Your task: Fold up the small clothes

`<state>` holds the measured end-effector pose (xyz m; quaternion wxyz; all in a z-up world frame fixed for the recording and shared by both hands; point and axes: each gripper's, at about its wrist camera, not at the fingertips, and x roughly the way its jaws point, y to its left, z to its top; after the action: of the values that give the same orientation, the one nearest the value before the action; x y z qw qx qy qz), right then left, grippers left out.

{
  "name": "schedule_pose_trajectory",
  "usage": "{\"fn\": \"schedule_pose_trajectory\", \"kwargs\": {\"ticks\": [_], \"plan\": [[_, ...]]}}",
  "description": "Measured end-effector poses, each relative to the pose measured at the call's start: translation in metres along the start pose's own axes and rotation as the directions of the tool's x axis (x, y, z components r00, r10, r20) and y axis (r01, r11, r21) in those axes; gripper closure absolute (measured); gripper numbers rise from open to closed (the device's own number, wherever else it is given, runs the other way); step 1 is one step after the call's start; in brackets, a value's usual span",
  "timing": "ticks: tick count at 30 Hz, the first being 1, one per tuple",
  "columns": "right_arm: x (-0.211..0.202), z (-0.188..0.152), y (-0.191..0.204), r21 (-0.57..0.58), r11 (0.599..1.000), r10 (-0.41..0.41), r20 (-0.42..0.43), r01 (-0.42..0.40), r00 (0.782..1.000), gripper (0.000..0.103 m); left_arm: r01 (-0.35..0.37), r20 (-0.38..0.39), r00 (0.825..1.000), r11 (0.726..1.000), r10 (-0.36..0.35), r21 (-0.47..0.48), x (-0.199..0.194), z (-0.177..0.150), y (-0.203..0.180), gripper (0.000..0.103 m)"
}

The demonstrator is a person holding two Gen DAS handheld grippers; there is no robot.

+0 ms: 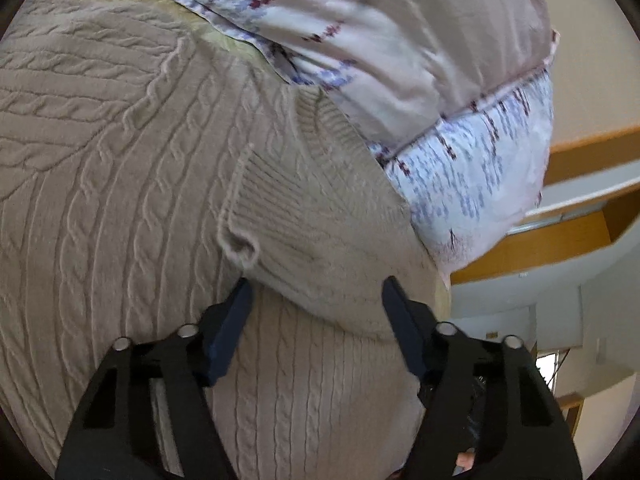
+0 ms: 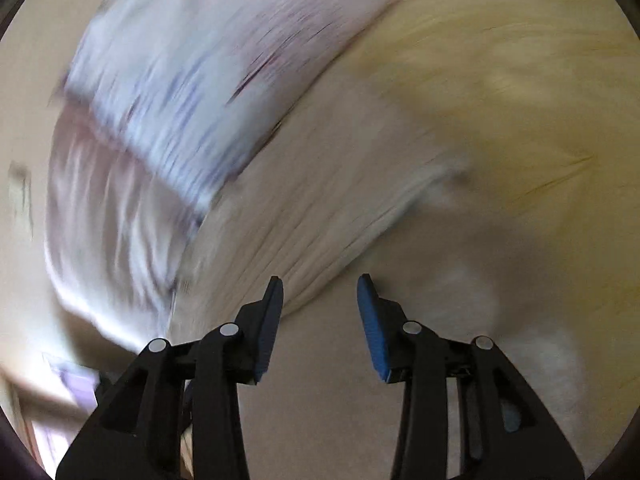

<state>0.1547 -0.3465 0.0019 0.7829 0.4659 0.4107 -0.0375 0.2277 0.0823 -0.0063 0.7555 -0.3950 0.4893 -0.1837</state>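
Note:
A beige cable-knit sweater (image 1: 120, 184) lies spread on the bed, with a ribbed cuff or hem (image 1: 304, 216) folded over its body. My left gripper (image 1: 316, 292) is open just above the sweater, with its fingers either side of the ribbed fold and nothing between them. The right wrist view is badly blurred. In it my right gripper (image 2: 320, 292) is open and empty over the beige knit (image 2: 320, 208).
A puffy quilt with a blue and maroon print (image 1: 400, 60) lies against the sweater's far side; it shows blurred in the right wrist view (image 2: 160, 92). A yellowish bed sheet (image 2: 520, 80) lies on the right. Wooden furniture and a wall (image 1: 580, 200) stand beyond the bed edge.

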Motion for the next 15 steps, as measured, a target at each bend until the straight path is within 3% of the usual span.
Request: {"fn": "schedule_pose_trajectory", "kwargs": {"ticks": [4, 6, 7, 9, 12, 15], "plan": [[0.002, 0.015, -0.012, 0.059, 0.998, 0.006, 0.096, -0.011, 0.995, 0.062, -0.029, 0.022, 0.999, 0.999, 0.030, -0.020, 0.001, 0.009, 0.006, 0.063], [0.007, 0.021, -0.016, 0.067, 0.998, 0.007, 0.107, -0.014, 0.994, 0.075, -0.048, 0.029, 0.998, 0.999, 0.048, -0.014, 0.003, 0.012, 0.007, 0.073], [0.009, 0.024, -0.018, 0.075, 0.997, 0.010, 0.107, -0.018, 0.994, 0.092, -0.055, 0.029, 0.998, 0.998, 0.055, -0.006, 0.004, 0.013, 0.007, 0.082], [0.007, 0.022, -0.024, 0.097, 0.995, 0.017, 0.143, -0.031, 0.990, 0.095, -0.062, 0.022, 0.998, 0.998, 0.062, 0.008, 0.006, 0.014, 0.007, 0.093], [-0.010, 0.012, -0.027, 0.091, 0.995, 0.011, 0.227, -0.033, 0.974, 0.095, -0.092, 0.042, 0.995, 0.995, 0.090, 0.040, 0.005, 0.014, 0.005, 0.095], [-0.014, 0.003, -0.015, 0.031, 1.000, -0.015, 0.256, 0.007, 0.967, 0.095, -0.135, 0.092, 0.988, 0.986, 0.126, 0.096, -0.002, 0.017, -0.002, 0.095]]}}
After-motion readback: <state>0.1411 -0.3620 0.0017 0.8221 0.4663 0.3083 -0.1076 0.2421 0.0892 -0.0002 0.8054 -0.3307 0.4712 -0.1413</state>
